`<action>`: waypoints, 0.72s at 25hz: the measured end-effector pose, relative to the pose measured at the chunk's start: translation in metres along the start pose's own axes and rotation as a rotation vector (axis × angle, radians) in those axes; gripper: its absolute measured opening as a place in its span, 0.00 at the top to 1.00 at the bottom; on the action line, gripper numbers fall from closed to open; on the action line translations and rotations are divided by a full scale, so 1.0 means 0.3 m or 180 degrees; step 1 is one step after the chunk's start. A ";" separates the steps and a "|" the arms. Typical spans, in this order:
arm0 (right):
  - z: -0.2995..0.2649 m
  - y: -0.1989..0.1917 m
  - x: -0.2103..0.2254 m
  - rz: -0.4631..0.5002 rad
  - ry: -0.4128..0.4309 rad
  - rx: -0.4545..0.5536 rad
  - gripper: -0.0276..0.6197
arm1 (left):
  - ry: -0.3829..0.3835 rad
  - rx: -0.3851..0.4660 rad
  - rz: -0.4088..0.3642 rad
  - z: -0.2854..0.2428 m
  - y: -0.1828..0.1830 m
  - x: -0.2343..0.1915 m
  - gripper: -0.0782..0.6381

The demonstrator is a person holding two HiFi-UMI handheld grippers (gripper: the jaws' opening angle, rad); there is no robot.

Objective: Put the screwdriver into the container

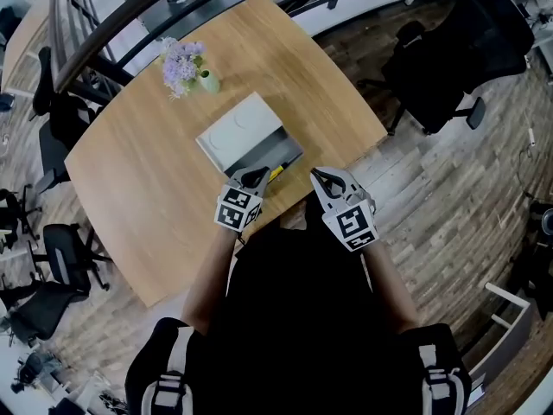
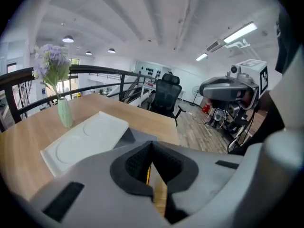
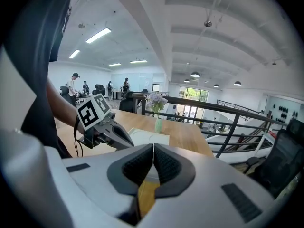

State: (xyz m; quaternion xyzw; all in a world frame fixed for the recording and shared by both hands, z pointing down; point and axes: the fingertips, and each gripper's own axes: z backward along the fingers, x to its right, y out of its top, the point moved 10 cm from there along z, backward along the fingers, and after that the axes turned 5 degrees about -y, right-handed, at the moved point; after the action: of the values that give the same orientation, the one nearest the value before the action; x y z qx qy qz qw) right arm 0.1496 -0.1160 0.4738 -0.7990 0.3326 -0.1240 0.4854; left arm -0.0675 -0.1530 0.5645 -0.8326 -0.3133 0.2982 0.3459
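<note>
A round table (image 1: 147, 188) with a smooth, pale wood-grain top, seen from above. Near its front edge sits a rectangular, matte light grey container (image 1: 292, 152). A flat whitish lid (image 1: 235, 130) with shallow round recesses covers its far part, leaving the near part open. Inside the open part lies the screwdriver (image 1: 276, 173), of which a yellow handle shows, resting in the dark interior by the near wall.

The left gripper (image 1: 256, 176) is over the container's near edge, just beside the screwdriver. Its ribbed black pads are pressed together with nothing between them. The right gripper (image 1: 321, 176) is to the right of the container, apart from it. Its jaws are likewise closed and empty.

At the far side of the table stands a small, pale green vase (image 1: 208, 82) with fluffy lilac flowers (image 1: 181, 61).
</note>
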 end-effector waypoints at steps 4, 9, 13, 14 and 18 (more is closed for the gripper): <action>0.021 -0.011 -0.044 -0.0026 -0.0061 0.0008 0.92 | -0.0034 0.0176 -0.0116 0.061 0.033 0.031 0.86; 0.033 -0.004 -0.117 -0.0019 -0.0153 0.0046 0.92 | -0.0132 0.0418 -0.0248 0.163 0.046 0.055 0.86; 0.040 0.006 -0.172 0.0020 -0.0176 0.0055 0.92 | -0.0329 0.0619 -0.0396 0.246 0.040 0.084 0.86; 0.044 0.006 -0.184 0.0030 -0.0181 0.0048 0.92 | -0.0360 0.0641 -0.0421 0.261 0.036 0.093 0.86; 0.057 0.001 -0.233 0.0041 -0.0218 0.0032 0.92 | -0.0444 0.0711 -0.0450 0.308 0.003 0.120 0.86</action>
State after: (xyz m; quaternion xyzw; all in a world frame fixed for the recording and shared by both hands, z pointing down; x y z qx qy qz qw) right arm 0.1060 -0.0588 0.4738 -0.7982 0.3203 -0.0950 0.5013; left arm -0.1106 -0.0912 0.4999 -0.7421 -0.3593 0.3632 0.4338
